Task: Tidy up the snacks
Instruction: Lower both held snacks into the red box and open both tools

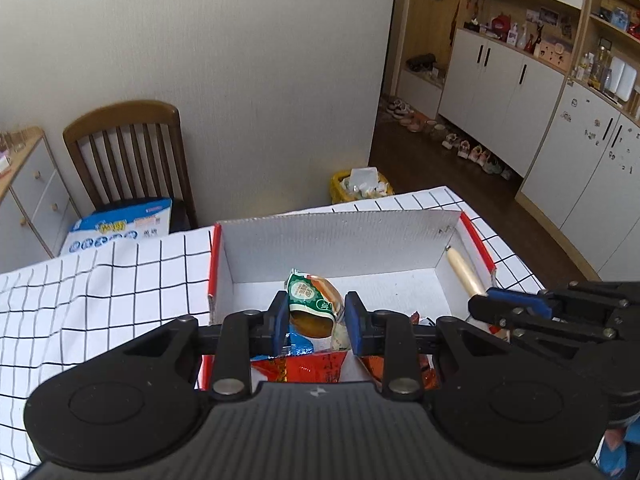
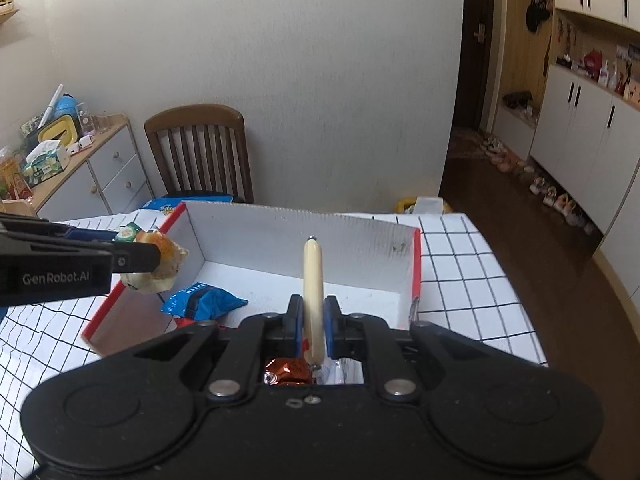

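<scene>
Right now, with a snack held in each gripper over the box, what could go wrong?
1. The sausage stick is pinched near one end by the right gripper, so it may pivot or slip.
2. The bread packet, held by the left gripper, hangs near the box wall and could fall outside.

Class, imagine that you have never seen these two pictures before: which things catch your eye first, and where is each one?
First come the two black tongs, both loaded above an open white box with red edges on a grid-patterned tablecloth. The left tongs hold a green-labelled bread packet over the box's left side; the right tongs pinch a pale sausage stick pointing away over its middle. A blue snack bag lies inside the box.
</scene>
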